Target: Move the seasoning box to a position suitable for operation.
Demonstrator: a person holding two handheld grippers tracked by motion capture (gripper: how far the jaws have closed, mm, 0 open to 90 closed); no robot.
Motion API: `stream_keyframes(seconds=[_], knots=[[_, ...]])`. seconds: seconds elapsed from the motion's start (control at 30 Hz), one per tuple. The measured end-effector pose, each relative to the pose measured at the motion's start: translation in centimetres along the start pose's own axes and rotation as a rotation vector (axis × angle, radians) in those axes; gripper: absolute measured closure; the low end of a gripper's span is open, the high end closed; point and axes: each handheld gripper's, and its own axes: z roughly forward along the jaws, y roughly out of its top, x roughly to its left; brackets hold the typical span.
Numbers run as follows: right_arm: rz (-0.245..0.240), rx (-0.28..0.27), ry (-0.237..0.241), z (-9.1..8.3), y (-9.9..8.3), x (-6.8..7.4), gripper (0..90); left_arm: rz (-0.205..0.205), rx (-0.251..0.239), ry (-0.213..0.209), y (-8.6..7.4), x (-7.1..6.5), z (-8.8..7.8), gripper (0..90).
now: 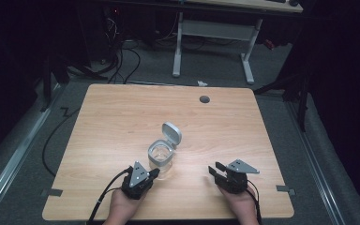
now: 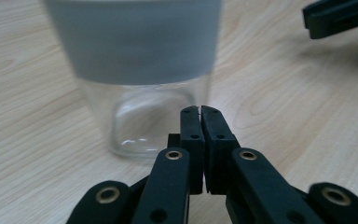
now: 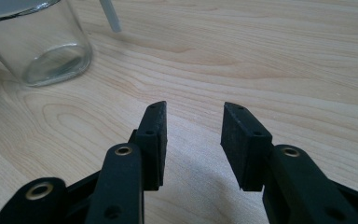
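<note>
In the lower middle of the high view, the left gripper (image 1: 153,173) has its jaws pressed together on nothing, their tips just beside the foot of the jar (image 1: 161,157); the jar stands upright near the table (image 1: 122,117) centre, its flip lid (image 1: 172,134) open, so the left hand is nearer; the right gripper (image 1: 216,170), lower right, is spread, well apart; the jar's top is cut off in both gripper views.

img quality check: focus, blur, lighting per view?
High view: table evenly lit, surroundings nearly black, image soft. Left gripper view: jar close and blurred, shut left gripper sharp. Right gripper view: open right gripper sharp, soft shadow beneath, jar slightly soft with glints on the glass.
</note>
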Motion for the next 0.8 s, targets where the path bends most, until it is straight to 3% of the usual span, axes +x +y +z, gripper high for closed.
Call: stream_keyframes(seconds=[0.17,0.3,0.47,0.6,0.73,0.8], knots=[[0.006,0.003,0.003,0.0,-0.1,-0.1,60.6,0.011,0.001,-0.007,0.0,0.1,-0.4,87.1],[0.016,0.000,0.005,0.0,-0.2,-0.2,60.6,-0.032,-0.026,0.030,1.1,1.6,-1.0,85.4],[0.021,-0.002,0.009,0.0,-0.2,-0.3,60.6,-0.077,-0.075,0.132,2.1,3.7,-1.0,81.1],[0.023,-0.005,-0.004,-0.1,-0.2,-0.2,60.6,-0.080,-0.104,0.212,2.5,4.9,-0.3,80.6],[0.045,-0.008,-0.019,-0.4,-0.4,-0.6,60.9,-0.077,-0.086,0.211,2.7,5.4,0.9,80.6],[0.050,-0.005,-0.033,-0.7,-0.5,-0.6,62.3,-0.098,-0.063,0.210,2.9,5.6,1.4,84.6]])
